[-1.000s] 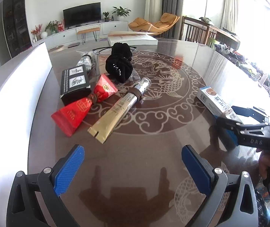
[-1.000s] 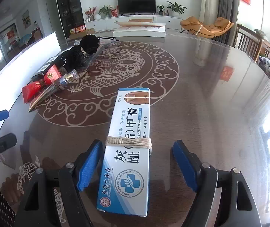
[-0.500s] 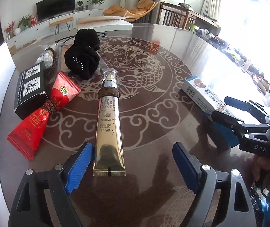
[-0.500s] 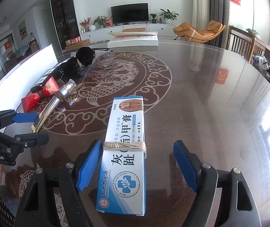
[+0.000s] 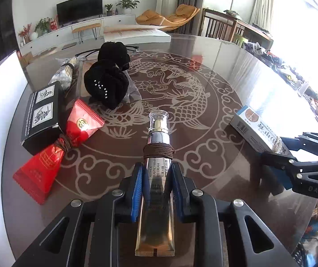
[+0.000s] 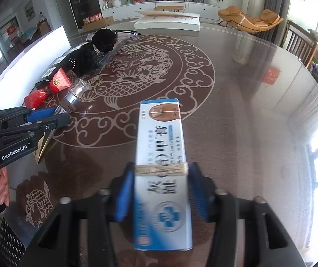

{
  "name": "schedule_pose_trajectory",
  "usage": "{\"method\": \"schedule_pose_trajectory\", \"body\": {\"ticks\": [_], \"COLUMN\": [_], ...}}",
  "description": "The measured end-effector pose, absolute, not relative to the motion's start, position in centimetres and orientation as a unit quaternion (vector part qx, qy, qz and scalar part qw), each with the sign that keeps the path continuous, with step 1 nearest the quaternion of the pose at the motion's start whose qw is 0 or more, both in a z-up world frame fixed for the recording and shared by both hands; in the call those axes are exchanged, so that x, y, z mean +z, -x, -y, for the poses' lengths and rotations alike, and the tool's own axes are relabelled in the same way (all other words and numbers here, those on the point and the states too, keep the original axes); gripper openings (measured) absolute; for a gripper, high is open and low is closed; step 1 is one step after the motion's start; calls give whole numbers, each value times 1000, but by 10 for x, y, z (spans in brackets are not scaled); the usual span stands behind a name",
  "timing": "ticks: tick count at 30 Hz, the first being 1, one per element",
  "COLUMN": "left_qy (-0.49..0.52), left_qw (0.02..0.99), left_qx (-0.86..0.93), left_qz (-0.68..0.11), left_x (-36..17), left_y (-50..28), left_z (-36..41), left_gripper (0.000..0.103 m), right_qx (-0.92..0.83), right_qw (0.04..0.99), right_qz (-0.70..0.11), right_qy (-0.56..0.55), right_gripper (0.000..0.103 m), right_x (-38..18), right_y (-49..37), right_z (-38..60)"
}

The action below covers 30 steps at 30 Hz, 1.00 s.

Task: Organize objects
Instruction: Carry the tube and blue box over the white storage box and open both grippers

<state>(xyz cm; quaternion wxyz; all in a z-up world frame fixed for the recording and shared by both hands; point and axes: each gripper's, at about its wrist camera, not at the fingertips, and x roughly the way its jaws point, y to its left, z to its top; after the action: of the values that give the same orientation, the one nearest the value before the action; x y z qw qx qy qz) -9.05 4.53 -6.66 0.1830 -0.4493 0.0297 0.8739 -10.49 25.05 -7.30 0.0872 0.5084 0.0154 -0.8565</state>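
My left gripper (image 5: 156, 173) is shut on a gold eye-cream tube (image 5: 157, 178) with a clear cap and a brown band; the tube lies on the table. My right gripper (image 6: 161, 175) is shut on a blue-and-white nail-cream box (image 6: 162, 155) tied with twine. In the left wrist view the box (image 5: 254, 129) and the right gripper (image 5: 292, 155) sit at the right. In the right wrist view the left gripper (image 6: 54, 116) holds the tube (image 6: 74, 93) at the left.
A red packet (image 5: 58, 149), a black box (image 5: 39, 115), a black knitted bundle (image 5: 109, 82) and a wrapped bundle (image 5: 64, 75) lie at the left of the round dragon-pattern table (image 5: 203, 111). A white box (image 6: 167, 22) stands at the far edge.
Both grippers have closed: the left moved forward over the gold tube and shut on it, the right shut on the nail-cream box.
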Motion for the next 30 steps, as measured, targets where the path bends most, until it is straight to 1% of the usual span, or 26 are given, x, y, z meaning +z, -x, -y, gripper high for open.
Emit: {"method": "schedule_pose_trajectory", "body": {"ticks": [5, 9, 14, 18, 23, 28, 29, 30], "left_qy": [383, 320, 263, 242, 269, 336, 355, 371], "left_qw": [193, 193, 159, 96, -19, -103, -115, -124], "left_qx": [902, 925, 944, 954, 951, 924, 915, 908], "left_qz": [42, 74, 121, 148, 150, 149, 149, 151], "left_x": [-31, 8, 54, 81, 80, 49, 39, 30], "left_y": [34, -16, -53, -57, -43, -24, -18, -14], "left_z": [-11, 15, 70, 141, 243, 317, 325, 332], "left_gripper": [25, 25, 25, 25, 25, 25, 26, 27], "right_qx": [-859, -866, -865, -845, -815, -786, -775, -769], "right_qw": [127, 172, 250, 334, 417, 444, 446, 446], "right_qz": [55, 75, 96, 99, 58, -3, -12, -14], "right_qy": [-493, -464, -424, -405, -399, -431, -447, -458], "right_gripper": [44, 44, 44, 44, 44, 46, 47, 56], "right_x": [-52, -16, 37, 70, 83, 47, 36, 27], "right_y": [89, 78, 81, 89, 88, 79, 79, 80], "right_z": [-251, -224, -161, -78, 45, 135, 146, 152]}}
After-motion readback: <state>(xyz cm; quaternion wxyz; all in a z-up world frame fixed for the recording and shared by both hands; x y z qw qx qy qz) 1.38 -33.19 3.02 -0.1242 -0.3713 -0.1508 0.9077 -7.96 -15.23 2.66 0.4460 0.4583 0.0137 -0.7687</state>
